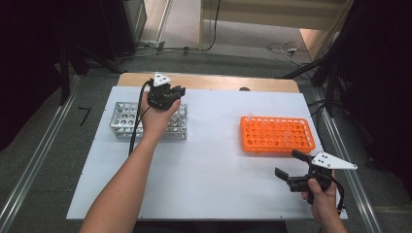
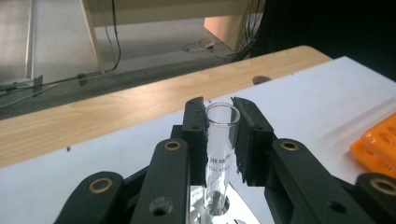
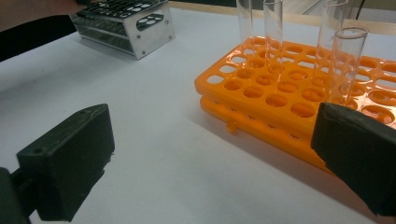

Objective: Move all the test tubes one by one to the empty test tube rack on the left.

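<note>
Two grippers: left gripper [image 2: 222,140] clamps a glass tube [image 2: 220,144] over the metal rack [image 1: 127,119]; right gripper [image 3: 210,172] sits wide open beside the orange rack [image 3: 280,100].

Left gripper [image 2: 222,140]: both black jaws are closed against a clear glass test tube [image 2: 220,149], one pad on each side of its upper wall. The tube stands upright, open rim above the pads, with faint printed lettering on the glass. Its lower end sits in a round hole of a metal rack [image 2: 236,210] directly below. Beyond the jaws lie the white tabletop [image 2: 299,93] and its wooden edge [image 2: 116,112]. An orange rack [image 2: 378,144] shows at the right border.
</note>
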The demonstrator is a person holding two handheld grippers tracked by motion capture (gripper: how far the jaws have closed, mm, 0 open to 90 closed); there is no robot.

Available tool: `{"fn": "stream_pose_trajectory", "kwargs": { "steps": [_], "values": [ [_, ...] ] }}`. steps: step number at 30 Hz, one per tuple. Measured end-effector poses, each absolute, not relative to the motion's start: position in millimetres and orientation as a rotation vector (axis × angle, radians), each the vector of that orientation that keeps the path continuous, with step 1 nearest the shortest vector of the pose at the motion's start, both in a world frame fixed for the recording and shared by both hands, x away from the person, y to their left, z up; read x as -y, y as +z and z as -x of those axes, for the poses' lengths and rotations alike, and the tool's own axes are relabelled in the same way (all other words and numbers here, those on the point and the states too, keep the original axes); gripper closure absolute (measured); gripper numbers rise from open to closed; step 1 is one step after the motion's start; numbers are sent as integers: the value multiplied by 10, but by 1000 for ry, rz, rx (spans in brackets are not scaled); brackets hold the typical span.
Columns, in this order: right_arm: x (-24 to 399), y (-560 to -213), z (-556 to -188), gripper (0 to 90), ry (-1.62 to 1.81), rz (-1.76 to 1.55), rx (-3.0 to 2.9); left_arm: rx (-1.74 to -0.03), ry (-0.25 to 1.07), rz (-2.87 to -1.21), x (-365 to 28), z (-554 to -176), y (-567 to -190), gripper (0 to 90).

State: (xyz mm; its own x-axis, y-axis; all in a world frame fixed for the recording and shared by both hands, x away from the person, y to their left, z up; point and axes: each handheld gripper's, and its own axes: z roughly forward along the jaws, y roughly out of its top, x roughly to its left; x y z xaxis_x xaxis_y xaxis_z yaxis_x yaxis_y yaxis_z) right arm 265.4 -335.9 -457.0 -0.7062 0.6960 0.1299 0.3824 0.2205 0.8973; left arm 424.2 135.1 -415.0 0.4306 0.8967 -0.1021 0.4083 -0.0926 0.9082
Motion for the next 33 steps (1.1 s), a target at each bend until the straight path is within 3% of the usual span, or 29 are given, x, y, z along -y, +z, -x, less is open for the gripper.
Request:
{"fn": "stream_pose_trajectory", "kwargs": {
  "steps": [18, 26, 33],
  "values": [
    [3341, -4576, -2656, 0, 1476, -1004, -2206, -1202, 557, -1747, -1320, -4242, -4340, 742],
    [3336, -4579, -2659, 0, 1474, -1004, -2209, -1205, 551, -1732, -1336, -4229, -4315, 619],
    [3337, -4581, -2665, 0, 1471, -1002, -2210, -1132, 518, -1689, -1359, -4126, -4239, 399]
  ]
}}
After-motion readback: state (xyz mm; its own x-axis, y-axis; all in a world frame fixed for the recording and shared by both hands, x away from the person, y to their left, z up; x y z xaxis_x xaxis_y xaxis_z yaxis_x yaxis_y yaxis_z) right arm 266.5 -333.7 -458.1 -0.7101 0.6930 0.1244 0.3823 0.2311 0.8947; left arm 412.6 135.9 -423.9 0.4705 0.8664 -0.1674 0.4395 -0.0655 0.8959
